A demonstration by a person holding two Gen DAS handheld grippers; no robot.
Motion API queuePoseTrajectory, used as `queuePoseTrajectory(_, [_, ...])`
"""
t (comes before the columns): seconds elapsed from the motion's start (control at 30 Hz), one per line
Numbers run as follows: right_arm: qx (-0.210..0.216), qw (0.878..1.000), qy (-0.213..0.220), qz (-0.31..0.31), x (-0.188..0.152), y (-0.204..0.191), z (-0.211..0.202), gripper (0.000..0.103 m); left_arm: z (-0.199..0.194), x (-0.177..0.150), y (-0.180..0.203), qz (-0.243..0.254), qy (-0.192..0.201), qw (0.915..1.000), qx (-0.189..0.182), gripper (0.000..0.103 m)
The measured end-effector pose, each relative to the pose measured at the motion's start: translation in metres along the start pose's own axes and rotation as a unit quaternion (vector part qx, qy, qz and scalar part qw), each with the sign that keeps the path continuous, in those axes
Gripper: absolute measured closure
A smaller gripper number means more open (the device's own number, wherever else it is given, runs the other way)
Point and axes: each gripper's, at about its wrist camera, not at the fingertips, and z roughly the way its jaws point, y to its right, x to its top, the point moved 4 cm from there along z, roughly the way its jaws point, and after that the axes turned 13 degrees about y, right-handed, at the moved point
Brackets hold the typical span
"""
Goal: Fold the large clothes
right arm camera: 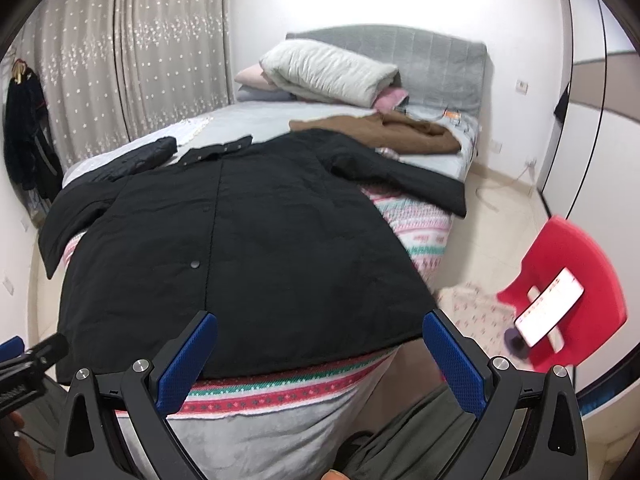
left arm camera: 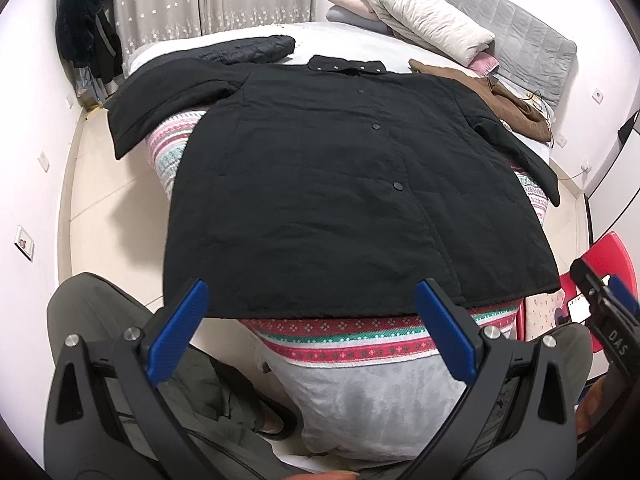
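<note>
A large black buttoned coat (left arm camera: 340, 184) lies flat, front up, on the bed, collar at the far end, hem toward me, both sleeves spread out over the bed's sides. It also shows in the right wrist view (right arm camera: 240, 248). My left gripper (left arm camera: 312, 300) is open and empty, hovering just before the hem's middle. My right gripper (right arm camera: 320, 332) is open and empty, above the hem's right part. The right gripper shows at the edge of the left wrist view (left arm camera: 604, 300).
A striped patterned blanket (left arm camera: 360, 336) lies under the coat. A brown garment (right arm camera: 384, 132), a dark folded jacket (right arm camera: 148, 152) and pillows (right arm camera: 328, 72) lie at the bed's far end. A red chair with a phone (right arm camera: 560, 300) stands right. Dark clothes hang at the left wall (left arm camera: 88, 20).
</note>
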Motion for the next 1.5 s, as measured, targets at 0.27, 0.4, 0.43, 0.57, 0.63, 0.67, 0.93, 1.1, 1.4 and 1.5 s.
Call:
queuePoseTrajectory(0.27, [0.029,0.999,-0.024,0.027,0.008,0.029,0.012,0.000,0.013,0.027,-0.019,-0.036,0.002,0.9993,-0.011,0.001])
queuePoseTrajectory(0.4, [0.056,0.982,-0.108,0.142,0.001,0.084,0.072,0.000,0.043,0.035,-0.035,-0.054,-0.014,0.9984,-0.011,0.001])
queuePoseTrajectory(0.43, [0.052,0.976,-0.132,0.166,-0.001,0.098,0.091,0.000,0.049,0.039,-0.038,-0.052,-0.014,0.9985,-0.007,0.001])
queuePoseTrajectory(0.57, [0.081,0.942,-0.175,0.275,0.012,0.137,0.148,0.000,0.078,0.065,-0.050,-0.052,-0.001,0.9984,0.022,0.001])
queuePoseTrajectory(0.63, [0.093,0.919,-0.172,0.342,0.029,0.162,0.179,0.000,0.092,0.074,-0.052,-0.054,-0.007,0.9984,0.014,0.001])
queuePoseTrajectory(0.67, [0.096,0.908,-0.169,0.372,0.037,0.174,0.194,0.000,0.102,0.080,-0.051,-0.062,-0.011,0.9980,-0.002,0.001])
queuePoseTrajectory(0.93, [0.083,0.791,-0.116,0.595,0.049,0.269,0.305,0.008,0.165,0.126,-0.049,-0.082,-0.003,0.9966,-0.004,0.001])
queuePoseTrajectory(1.1, [0.045,0.781,-0.093,0.617,0.038,0.270,0.348,0.022,0.204,0.133,-0.042,-0.043,0.011,0.9989,0.014,0.001])
queuePoseTrajectory(1.4, [0.002,0.777,-0.066,0.626,0.060,0.285,0.407,0.078,0.236,0.121,-0.035,-0.052,-0.016,0.9984,0.016,0.001])
queuePoseTrajectory(1.5, [-0.026,0.816,-0.053,0.576,0.079,0.285,0.413,0.094,0.245,0.120,-0.033,-0.046,-0.026,0.9984,0.018,0.001])
